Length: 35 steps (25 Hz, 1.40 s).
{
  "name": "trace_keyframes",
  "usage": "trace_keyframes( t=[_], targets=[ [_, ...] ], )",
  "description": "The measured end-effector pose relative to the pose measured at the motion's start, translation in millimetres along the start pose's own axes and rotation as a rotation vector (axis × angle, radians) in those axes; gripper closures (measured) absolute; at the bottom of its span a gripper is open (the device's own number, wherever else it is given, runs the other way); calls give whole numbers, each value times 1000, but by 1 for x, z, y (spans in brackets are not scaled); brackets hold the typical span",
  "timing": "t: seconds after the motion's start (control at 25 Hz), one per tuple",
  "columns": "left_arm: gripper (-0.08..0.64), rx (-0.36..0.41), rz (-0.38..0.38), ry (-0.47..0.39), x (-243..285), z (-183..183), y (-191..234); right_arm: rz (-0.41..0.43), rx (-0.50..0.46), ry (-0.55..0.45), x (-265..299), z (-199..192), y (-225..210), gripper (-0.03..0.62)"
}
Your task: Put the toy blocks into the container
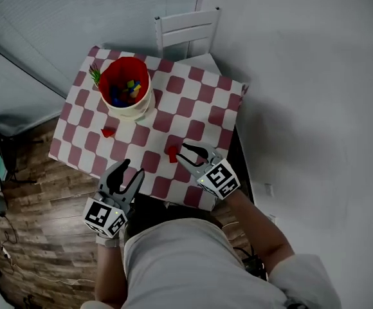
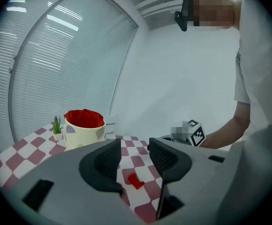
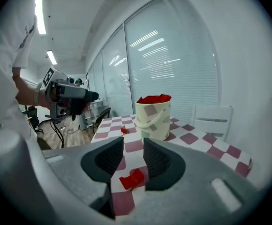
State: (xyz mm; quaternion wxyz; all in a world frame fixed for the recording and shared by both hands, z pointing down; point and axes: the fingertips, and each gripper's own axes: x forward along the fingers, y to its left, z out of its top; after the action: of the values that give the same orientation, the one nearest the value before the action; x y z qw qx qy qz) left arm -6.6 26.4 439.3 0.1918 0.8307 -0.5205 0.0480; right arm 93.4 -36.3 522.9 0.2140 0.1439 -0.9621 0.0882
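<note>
- We note the left gripper (image 1: 132,168) over the table's near edge, jaws narrowly apart, empty.
- Right gripper (image 1: 182,151): narrow gap, empty, red block (image 1: 172,153) just ahead.
- Second red block (image 1: 108,132) lies near the container (image 1: 134,111).

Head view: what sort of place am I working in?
Probably an office or lab corner: window blinds, a small checkered table with a white chair, and wood flooring.

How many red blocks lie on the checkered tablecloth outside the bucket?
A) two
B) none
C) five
A: one red block lies close to the bucket, and a second red block lies just ahead of the right tool.
</note>
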Motion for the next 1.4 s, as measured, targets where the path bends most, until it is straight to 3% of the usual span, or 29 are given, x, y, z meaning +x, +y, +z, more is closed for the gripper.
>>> trace_keyframes(
  t=[0.36,0.96,1.4],
  targets=[
    [393,-74,87,32,-8,-26,12,90,-42,164,43,-54,-6,463],
    [393,-145,68,84,-17,-57,37,99,-56,353,86,-110,-15,463],
    [393,-185,62,66,-28,-61,55,110,-73,368,89,-119,-15,499]
  ],
)
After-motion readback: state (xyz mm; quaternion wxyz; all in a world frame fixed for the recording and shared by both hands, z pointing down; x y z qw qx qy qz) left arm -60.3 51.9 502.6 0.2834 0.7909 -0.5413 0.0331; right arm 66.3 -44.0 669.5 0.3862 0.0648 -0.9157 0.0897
